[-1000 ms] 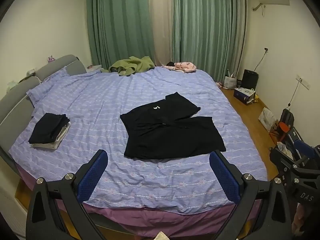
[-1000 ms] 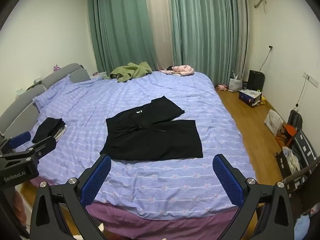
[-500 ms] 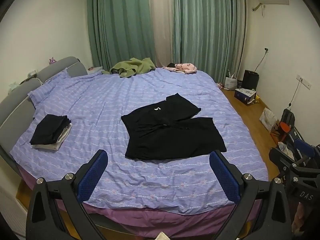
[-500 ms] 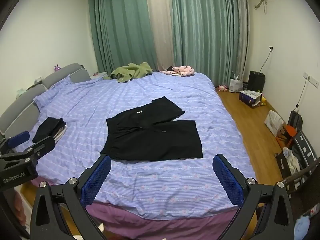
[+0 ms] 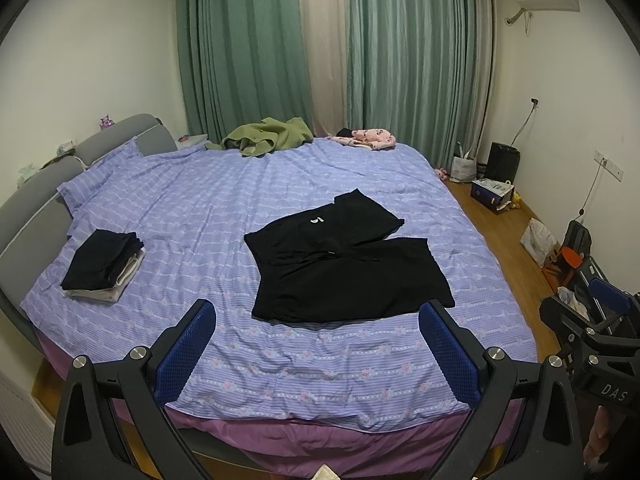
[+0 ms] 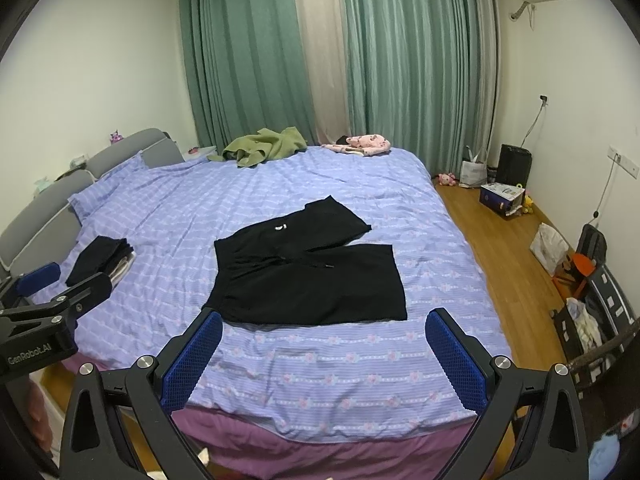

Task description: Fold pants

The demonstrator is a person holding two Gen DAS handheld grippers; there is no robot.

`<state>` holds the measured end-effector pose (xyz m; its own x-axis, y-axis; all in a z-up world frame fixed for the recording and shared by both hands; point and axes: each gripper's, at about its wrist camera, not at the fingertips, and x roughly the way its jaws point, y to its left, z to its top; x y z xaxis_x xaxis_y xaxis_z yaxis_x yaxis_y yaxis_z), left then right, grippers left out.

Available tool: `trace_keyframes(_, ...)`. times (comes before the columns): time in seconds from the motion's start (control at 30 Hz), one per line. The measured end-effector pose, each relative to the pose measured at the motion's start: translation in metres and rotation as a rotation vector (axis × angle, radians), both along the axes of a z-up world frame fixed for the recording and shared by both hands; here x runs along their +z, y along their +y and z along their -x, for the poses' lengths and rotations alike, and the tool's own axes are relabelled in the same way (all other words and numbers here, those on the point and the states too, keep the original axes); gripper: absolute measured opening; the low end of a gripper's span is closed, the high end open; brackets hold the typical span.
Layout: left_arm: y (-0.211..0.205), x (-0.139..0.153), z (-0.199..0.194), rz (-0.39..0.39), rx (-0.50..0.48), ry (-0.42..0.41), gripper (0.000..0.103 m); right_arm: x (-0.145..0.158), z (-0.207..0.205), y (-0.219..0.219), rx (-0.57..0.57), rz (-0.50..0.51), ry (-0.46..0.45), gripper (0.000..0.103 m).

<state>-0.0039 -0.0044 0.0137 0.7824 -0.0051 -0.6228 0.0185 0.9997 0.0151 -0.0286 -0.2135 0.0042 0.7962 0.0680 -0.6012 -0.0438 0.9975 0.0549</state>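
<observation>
Hovering short of the bed (image 5: 200, 208), both grippers, left (image 5: 316, 344) and right (image 6: 324, 352), are spread wide, empty. Grabbing one layer of the pants (image 5: 344, 272) probably drags them crooked.

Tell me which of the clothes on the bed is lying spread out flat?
The black pants mid-bed: legs splayed, flat on the sheet. The dark stack near the headboard is folded; the green garment and pink one are crumpled.

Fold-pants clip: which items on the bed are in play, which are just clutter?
In play:
black pants, spread flat
left tongs, open
right tongs, open

Clutter:
folded stack
green garment
pink garment
</observation>
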Motion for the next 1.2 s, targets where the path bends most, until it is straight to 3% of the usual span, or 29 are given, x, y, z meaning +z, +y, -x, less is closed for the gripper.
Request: trace_keyframes(1.2,0.004,-0.005,-0.005,0.003,-0.009,0.006,0.103,-0.002,-0.011,0.012,-0.001,0.007,0.001,0.103)
